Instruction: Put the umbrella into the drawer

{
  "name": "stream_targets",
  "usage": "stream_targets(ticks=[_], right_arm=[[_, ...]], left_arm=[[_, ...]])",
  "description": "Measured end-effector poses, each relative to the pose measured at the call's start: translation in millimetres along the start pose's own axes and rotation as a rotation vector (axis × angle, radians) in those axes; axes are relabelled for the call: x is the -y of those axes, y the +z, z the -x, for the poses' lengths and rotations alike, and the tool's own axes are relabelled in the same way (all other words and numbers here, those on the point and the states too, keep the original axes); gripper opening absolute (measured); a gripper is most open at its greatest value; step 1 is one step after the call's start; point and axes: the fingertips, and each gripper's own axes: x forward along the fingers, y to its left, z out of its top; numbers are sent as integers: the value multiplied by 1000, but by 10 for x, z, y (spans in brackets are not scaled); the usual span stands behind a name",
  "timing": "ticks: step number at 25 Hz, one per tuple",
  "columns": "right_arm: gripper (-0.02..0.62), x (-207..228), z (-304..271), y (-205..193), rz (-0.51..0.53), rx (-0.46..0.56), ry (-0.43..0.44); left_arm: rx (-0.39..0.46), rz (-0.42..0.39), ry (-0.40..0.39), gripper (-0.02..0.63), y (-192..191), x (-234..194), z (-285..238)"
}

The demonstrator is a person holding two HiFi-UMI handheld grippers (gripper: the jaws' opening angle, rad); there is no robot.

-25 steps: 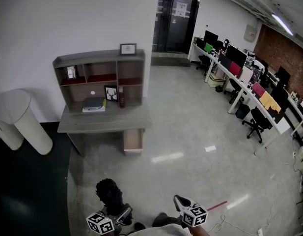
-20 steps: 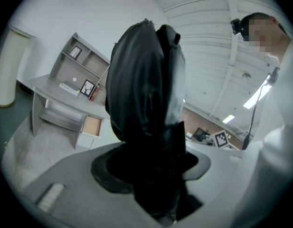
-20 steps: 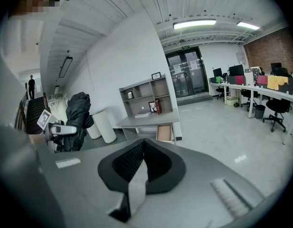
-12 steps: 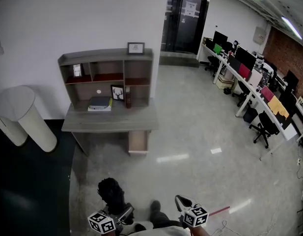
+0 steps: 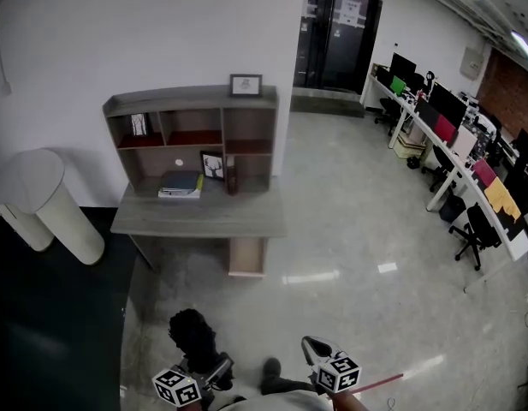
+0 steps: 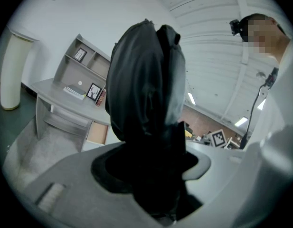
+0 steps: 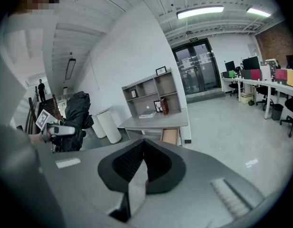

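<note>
A folded black umbrella (image 5: 193,336) stands up from my left gripper (image 5: 214,372), whose jaws are shut on its lower end. In the left gripper view the umbrella (image 6: 146,94) fills the middle and hides the jaw tips (image 6: 146,160). My right gripper (image 5: 313,348) is at the bottom of the head view, its pads together with nothing between them (image 7: 142,144). The drawer (image 5: 248,257) is pulled out under the grey desk (image 5: 199,217), several steps ahead. It also shows in both gripper views, the drawer (image 6: 97,132) and the drawer (image 7: 170,136).
A shelf unit (image 5: 191,135) with books and picture frames stands on the desk against the white wall. A white cylinder (image 5: 50,208) leans at the left. Office desks with monitors and chairs (image 5: 469,161) line the right side; glass doors (image 5: 345,32) are beyond.
The desk and drawer have shifted right and slightly lower in the head view as I move toward them. Both grippers keep their places at the bottom, the umbrella still held.
</note>
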Motion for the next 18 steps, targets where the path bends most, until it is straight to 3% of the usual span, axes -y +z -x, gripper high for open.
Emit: stream_targets(ticks=[18], right_arm=[[5,1079,-675,558,43,-57,93]], left_arm=[[46,70,60,242,353,-228,-1176]])
